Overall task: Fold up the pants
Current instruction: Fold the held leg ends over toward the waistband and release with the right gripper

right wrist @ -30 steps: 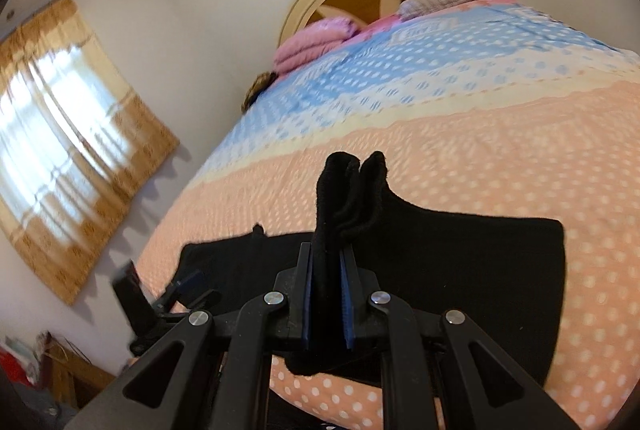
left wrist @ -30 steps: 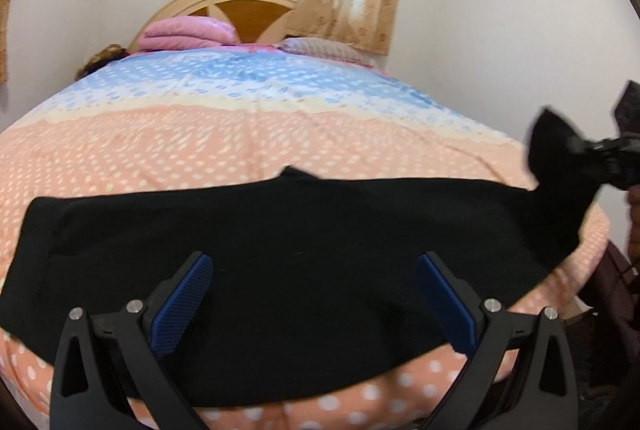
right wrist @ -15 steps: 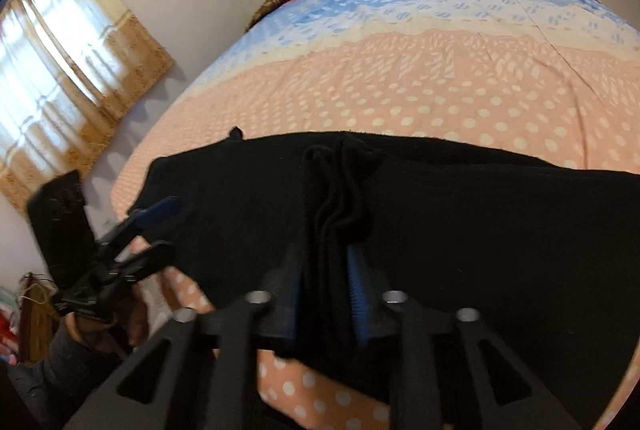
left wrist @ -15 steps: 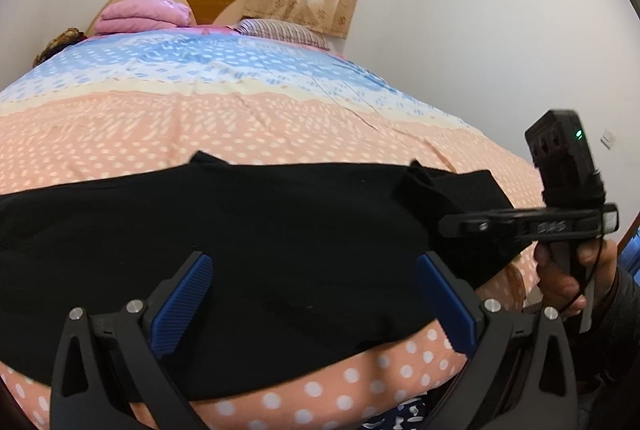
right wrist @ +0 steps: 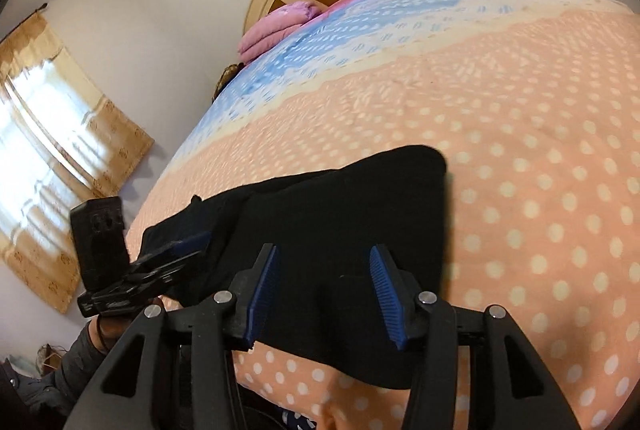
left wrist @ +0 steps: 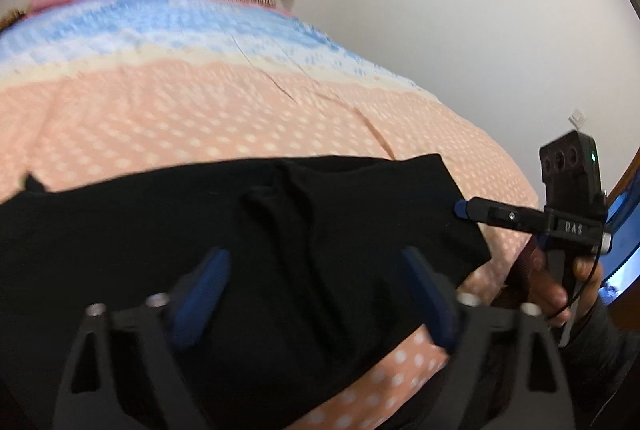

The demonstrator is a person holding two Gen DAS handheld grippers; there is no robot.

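**Folding under way: one end of the pants laid over, more to do**

Spreading across the near edge of the bed point(left wrist: 248, 102), whose cover runs from peach with white dots up to blue near the headboard, the black pants point(left wrist: 224, 238) lie flat and wide. In the right wrist view the pants point(right wrist: 340, 214) show a clean, squared edge on the right, and a doubled layer seems to sit over the middle, with a soft ridge of cloth where it ends. Judging by that, a first fold of one end over the rest looks done; the garment is still a long strip, so at least one more fold and some smoothing seem left.

The left tool point(left wrist: 316, 294) hangs just above the cloth with its blue pads spread wide and nothing between them. The right tool point(right wrist: 324, 286) is likewise parted over the near hem, gripping nothing. Seen from the left camera, the right tool point(left wrist: 464, 208) reaches in from the side, its tip near the pants' right edge; contact cannot be told.

The only legible writing is on the right tool's body: "DAS", in pale letters. A small green light glows on the unit above it.
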